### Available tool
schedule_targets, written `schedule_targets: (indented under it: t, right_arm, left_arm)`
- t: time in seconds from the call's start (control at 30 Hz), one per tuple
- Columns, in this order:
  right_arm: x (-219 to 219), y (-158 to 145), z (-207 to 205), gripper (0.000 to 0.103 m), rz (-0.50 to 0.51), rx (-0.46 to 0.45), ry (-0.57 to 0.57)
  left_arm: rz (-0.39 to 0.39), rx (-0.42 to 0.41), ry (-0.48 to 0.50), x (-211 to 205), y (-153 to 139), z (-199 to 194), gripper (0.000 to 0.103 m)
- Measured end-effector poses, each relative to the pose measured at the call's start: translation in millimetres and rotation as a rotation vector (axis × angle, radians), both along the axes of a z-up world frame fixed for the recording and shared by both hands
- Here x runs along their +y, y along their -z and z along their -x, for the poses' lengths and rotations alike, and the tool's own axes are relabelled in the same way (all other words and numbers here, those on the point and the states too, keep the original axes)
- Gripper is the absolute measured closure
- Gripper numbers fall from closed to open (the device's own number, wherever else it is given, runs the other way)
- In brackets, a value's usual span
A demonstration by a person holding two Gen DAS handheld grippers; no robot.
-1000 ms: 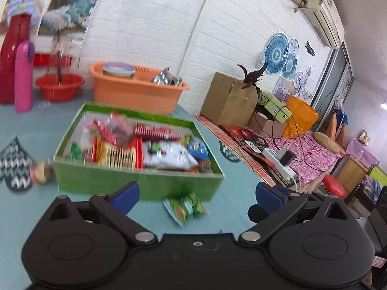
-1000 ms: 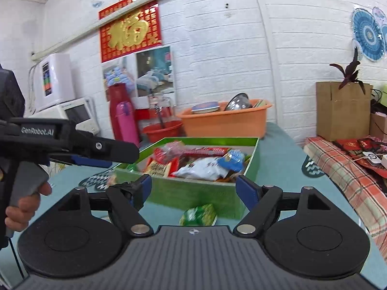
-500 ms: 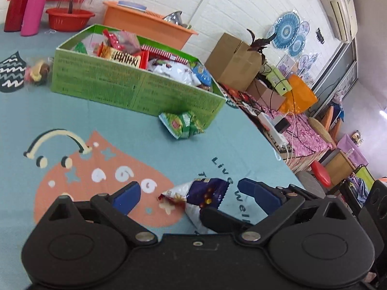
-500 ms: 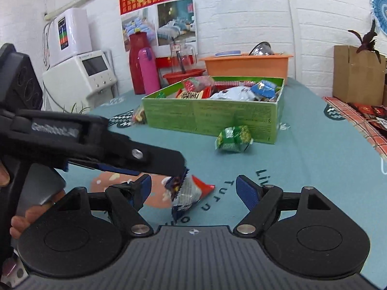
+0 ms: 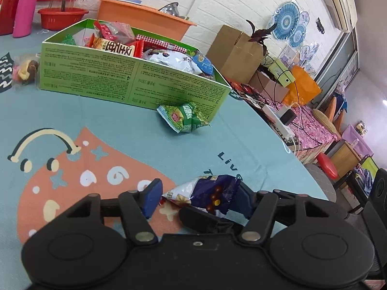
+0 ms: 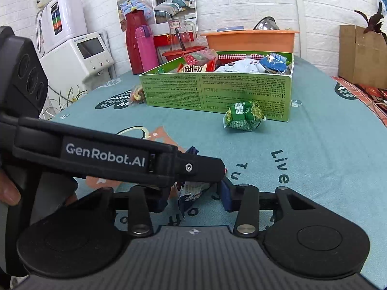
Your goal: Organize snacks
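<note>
Both my grippers, left (image 5: 196, 197) and right (image 6: 193, 197), have just been closing around the purple snack packet (image 5: 212, 192) on the tablecloth (image 5: 121, 120), pads seemingly not yet pressing, with the green pouch (image 6: 244, 116) beyond, touching the snack-filled green box (image 6: 217, 91).

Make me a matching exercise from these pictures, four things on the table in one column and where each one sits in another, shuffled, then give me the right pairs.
Things:
1. green snack packet
2. blue snack packet
3. pink bottle
4. orange tub

Places:
A. between the gripper fingers, on the tablecloth
B. behind the green box, near the wall
C. on the cloth, just in front of the green box
D. upright beside the red flask

Pairs: 1-C, 2-A, 3-D, 4-B
</note>
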State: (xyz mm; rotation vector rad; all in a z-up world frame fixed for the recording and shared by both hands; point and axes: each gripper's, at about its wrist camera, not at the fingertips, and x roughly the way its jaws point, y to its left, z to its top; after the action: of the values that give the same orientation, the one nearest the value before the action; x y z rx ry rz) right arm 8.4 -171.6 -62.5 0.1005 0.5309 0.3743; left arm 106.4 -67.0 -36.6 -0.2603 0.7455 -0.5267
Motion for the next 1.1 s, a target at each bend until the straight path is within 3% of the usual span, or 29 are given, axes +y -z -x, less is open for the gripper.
schedule_targets:
  t: [0.13, 0.4, 0.67, 0.93, 1.1]
  right_arm:
    - [0, -1, 1, 0.047, 0.022, -0.019, 0.018]
    - [4, -13, 4, 0.049, 0.044, -0.078, -0.003]
    - [23, -44, -11, 0.049, 0.048, -0.208, -0.044]
    - [46, -69, -52, 0.049, 0.039, -0.304, -0.094]
    - [56, -77, -89, 0.049, 0.036, -0.335, -0.097]
  left_arm:
    - [0.02, 0.007, -0.008, 4, 1, 1, 0.015]
    - [0.046, -0.044, -0.04, 14, -17, 6, 0.015]
    - [0.03, -0.151, -0.103, 37, -56, -1, 0.015]
    - [0.031, -0.222, -0.172, 65, -80, -34, 0.016]
    - [0.055, -0.214, -0.182, 82, -87, -77, 0.015]
